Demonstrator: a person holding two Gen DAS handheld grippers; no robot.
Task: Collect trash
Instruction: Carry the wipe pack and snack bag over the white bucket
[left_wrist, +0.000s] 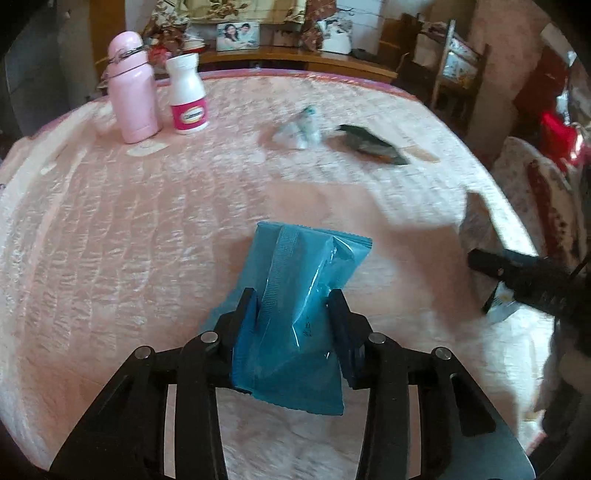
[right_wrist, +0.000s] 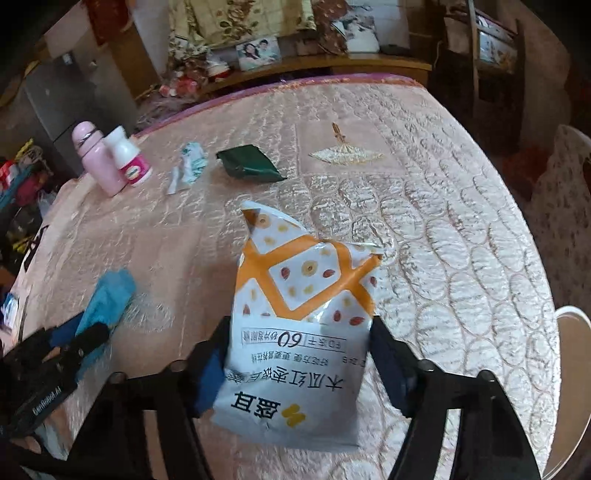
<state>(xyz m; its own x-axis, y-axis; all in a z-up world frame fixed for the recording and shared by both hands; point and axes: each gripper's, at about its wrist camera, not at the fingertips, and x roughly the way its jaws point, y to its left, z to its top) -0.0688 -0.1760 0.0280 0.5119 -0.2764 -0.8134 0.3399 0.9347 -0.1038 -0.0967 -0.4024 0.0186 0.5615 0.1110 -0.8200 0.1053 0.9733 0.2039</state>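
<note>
1. Nearest the lens in the left wrist view, the left gripper (left_wrist: 291, 306) has its jaws closed partway on a blue wrapper (left_wrist: 299, 314). The wrapper is pinched at its middle and held clear of the surface, in the lower centre of the frame.
2. Nearest the lens in the right wrist view, the right gripper (right_wrist: 299, 339) has its jaws set fairly wide and pressed against both sides of a white and orange snack bag (right_wrist: 299, 332). The bag's torn top points up-frame, and it occupies the lower centre.
3. Both items sit over a pink quilted bed (right_wrist: 443, 221), which carries everything else noted.
4. Remaining litter: a dark green wrapper (right_wrist: 249, 164) in the upper centre-left of the right view, and a crumpled white and green wrapper (right_wrist: 190, 162) just to its left. Neither is touched.
5. Not judged as litter: a pink bottle (left_wrist: 131, 88) and a white pill bottle (left_wrist: 187, 94), standing upright side by side at the upper left of the left view.
6. Step in hand, as judged: two pieces are secured and lifted, pending disposal.
7. No bin or bag is visible in either view, so the drop point cannot be told.
8. Next move calls for carrying both loads to a receptacle with grip maintained, since thin film may slip. The two far wrappers would follow.
</note>
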